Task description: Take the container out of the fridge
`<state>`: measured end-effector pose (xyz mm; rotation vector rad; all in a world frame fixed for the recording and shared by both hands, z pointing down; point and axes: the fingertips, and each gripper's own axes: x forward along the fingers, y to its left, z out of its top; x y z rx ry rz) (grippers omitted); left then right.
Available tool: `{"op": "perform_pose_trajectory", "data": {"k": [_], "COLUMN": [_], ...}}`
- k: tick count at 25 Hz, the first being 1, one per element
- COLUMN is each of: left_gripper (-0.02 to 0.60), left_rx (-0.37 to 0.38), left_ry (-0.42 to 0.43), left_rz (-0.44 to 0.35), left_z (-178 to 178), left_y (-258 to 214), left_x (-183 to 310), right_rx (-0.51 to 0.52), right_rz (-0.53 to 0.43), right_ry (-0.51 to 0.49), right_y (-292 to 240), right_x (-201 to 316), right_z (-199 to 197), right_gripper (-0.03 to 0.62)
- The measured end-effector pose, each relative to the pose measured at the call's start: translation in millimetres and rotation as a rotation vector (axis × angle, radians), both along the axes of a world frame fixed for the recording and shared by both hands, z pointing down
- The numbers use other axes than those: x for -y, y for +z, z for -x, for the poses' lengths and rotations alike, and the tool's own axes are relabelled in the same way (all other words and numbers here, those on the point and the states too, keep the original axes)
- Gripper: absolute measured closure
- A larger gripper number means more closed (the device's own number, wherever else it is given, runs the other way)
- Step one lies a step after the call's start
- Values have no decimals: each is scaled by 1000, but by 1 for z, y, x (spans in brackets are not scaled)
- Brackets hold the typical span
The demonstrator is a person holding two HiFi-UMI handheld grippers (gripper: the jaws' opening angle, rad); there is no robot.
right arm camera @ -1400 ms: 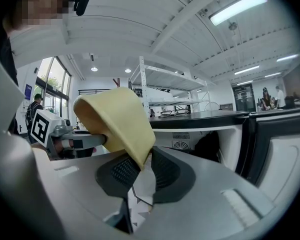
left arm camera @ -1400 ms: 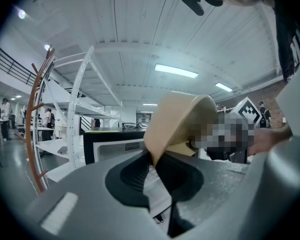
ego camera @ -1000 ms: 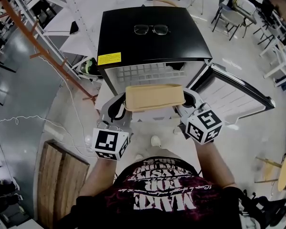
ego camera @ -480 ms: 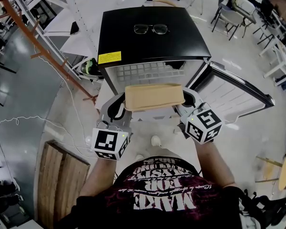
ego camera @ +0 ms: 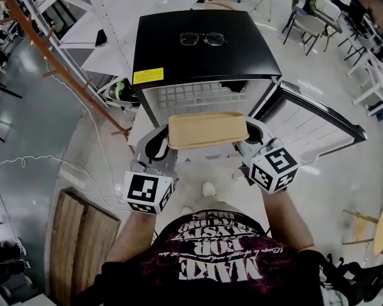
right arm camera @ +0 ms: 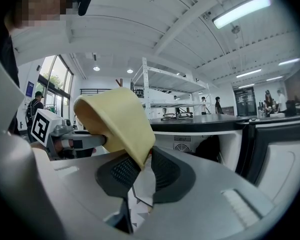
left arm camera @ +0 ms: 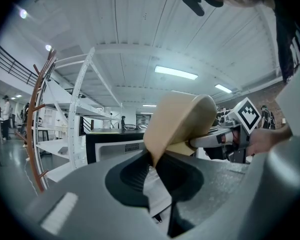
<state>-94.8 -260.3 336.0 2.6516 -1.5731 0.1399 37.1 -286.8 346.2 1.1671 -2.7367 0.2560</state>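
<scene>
Tan container [ego camera: 207, 130] sits just in front of the open fridge [ego camera: 198, 65], outside it. The left gripper [ego camera: 159, 144] clamps the container's left rim, and the right gripper [ego camera: 252, 136] clamps its right rim.

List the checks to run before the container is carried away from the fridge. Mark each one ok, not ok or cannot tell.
1. Left gripper shut on one end rim of the container: ok.
2. Right gripper shut on the opposite end rim: ok.
3. Container held roughly level between the two grippers: ok.
4. Container out in front of the fridge opening, not on a shelf: ok, as far as the gripper views show.
5. Fridge door swung wide to the side, out of the way: ok.
6. What is inside the container, and whether it could shift: cannot tell.
</scene>
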Motion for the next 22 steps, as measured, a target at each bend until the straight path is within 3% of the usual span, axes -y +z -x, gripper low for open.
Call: {"op": "perform_pose_trajectory", "data": {"k": [22], "left_gripper": [528], "left_rx": [8], "left_ry": [-4], "left_rz": [0], "left_z": [18], "left_y": [-4], "left_x": [-11], "right_rx": [16], "right_rz": [-3], "right_ry": [-17], "right_y": [-3], "right_x": [-7], "right_z": [19], "right_gripper": [514]}}
